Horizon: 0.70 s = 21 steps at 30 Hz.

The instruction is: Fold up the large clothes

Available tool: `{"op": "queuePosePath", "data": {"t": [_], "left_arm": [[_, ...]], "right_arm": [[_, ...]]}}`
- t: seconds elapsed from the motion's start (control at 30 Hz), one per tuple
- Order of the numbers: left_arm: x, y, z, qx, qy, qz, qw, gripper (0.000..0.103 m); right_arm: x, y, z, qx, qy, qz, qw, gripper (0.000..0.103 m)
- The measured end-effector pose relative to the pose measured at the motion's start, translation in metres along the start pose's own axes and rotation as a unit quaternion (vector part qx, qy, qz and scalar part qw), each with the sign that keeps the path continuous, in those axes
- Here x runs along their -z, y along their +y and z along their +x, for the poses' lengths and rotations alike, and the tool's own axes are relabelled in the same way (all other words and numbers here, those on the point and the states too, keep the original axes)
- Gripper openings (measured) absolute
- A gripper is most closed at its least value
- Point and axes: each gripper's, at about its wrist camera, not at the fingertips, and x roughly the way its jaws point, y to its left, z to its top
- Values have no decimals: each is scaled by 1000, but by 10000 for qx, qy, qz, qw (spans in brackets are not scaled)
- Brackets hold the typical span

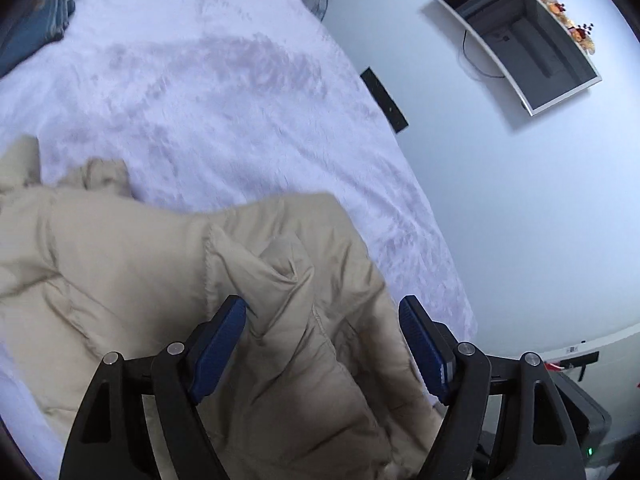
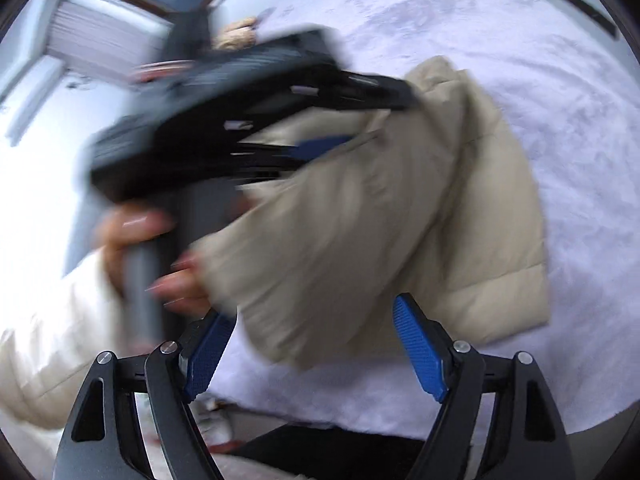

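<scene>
Your left gripper (image 1: 322, 314) stands with its blue pads spread wide, a bunched fold of the beige puffer jacket (image 1: 168, 264) lying between them and touching only the left pad. Your right gripper (image 2: 312, 312) is likewise spread wide with nothing between its pads. In the right wrist view the jacket sprawls across the frame's centre on the white bedspread (image 2: 540, 92), and the blurred left gripper crosses the upper left.

White bed (image 1: 208, 92) – beige jacket (image 1: 132, 280), maybe folded blue cloth (image 1: 36, 28).
</scene>
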Motion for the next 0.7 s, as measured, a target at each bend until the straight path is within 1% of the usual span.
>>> {"op": "queuePosePath", "data": {"t": [0.03, 0.07, 0.1, 0.13, 0.17, 0.23, 0.3, 0.37, 0.4, 0.43, 0.5, 0.57, 0.63, 0.7], "left_arm": [[-1, 5, -15, -247, -266, 119, 9993, 79], [-2, 13, -25, -544, -522, 204, 9969, 79], [3, 23, -43, -824, -732, 248, 9936, 79], [5, 35, -53, -1100, -902, 247, 9895, 79], [8, 51, -61, -1408, -1025, 195, 9845, 79], [13, 81, -62, -1799, -1047, 47, 9781, 79], [13, 110, -47, -2023, -882, -201, 9751, 79], [11, 125, -27, -1914, -772, -380, 9777, 79], [9, 123, -14, -1917, -768, -374, 9777, 79], [7, 115, -4, -1944, -766, -273, 9775, 79], [-1, 92, 20, -1992, -765, -17, 9770, 79], [-6, 70, 37, -2007, -737, 275, 9765, 79], [-7, 53, 47, -2048, -702, 526, 9749, 79], [-6, 46, 47, -2172, -677, 626, 9718, 82]], "right_arm": [[-4, -5, 0, 212, -98, 161, 9996, 73], [-6, -10, -1, 313, -158, 299, 9989, 64], [-7, -14, -1, 402, -198, 418, 9981, 33], [-9, -17, -2, 513, -239, 474, 9973, 15], [-8, -20, -6, 564, -316, 466, 9968, 12], [-7, -27, -16, 721, -448, 310, 9959, 10], [-9, -27, -17, 879, -535, 193, 9945, 10], [3, -27, -18, 1053, -584, 176, 9926, 10], [10, -35, -25, 1121, -581, 221, 9917, 10], [10, -46, -24, 1198, -559, 312, 9907, 10], [10, -58, -24, 1364, -532, 441, 9882, 10], [17, -80, -19, 1495, -466, 691, 9852, 10], [19, -105, -7, 1460, -361, 1049, 9830, 11], [20, -127, -1, 1240, -201, 1480, 9810, 15]]}}
